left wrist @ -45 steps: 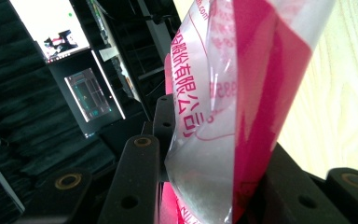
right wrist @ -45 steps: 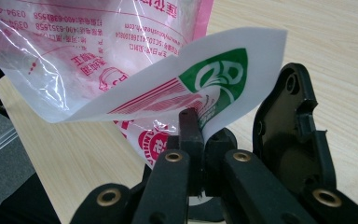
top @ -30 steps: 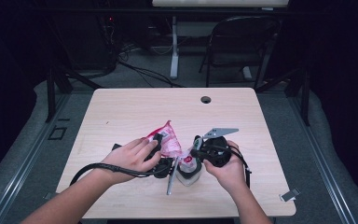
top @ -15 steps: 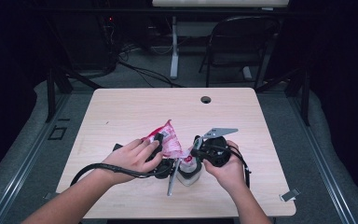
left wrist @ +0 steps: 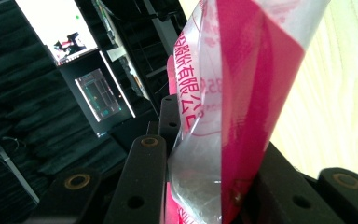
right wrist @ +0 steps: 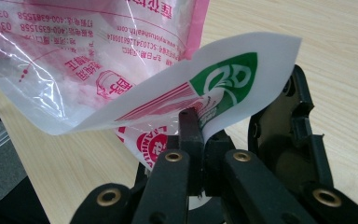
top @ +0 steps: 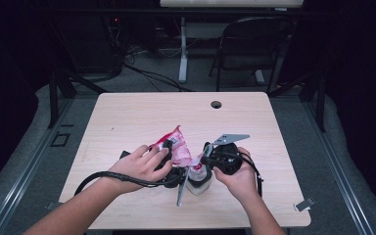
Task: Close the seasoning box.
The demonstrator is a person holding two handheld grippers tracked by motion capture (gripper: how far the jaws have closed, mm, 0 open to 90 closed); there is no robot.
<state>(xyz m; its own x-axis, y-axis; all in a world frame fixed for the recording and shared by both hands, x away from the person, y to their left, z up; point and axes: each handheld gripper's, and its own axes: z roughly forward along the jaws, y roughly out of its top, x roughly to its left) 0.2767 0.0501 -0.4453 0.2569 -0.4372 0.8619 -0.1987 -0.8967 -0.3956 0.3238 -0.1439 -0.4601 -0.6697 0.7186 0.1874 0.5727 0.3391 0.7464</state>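
Progress looks partial: crinkly pink-and-clear plastic pouch [top: 175,147] sits at table [top: 127,112] centre, toward six o'clock, unopened. Left gripper [left wrist: 205,186] pinches its body; right gripper [right wrist: 200,140], jaws pressed together, nips the white corner. Tearing remains.

The bag [top: 176,147] stands on the table [top: 127,112] between the left gripper [top: 169,164] and right gripper [top: 206,159].

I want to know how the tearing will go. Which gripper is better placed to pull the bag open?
Probably the right gripper: it pinches the bag's thin corner flap. The left gripper clamps the bag's body, anchoring it.
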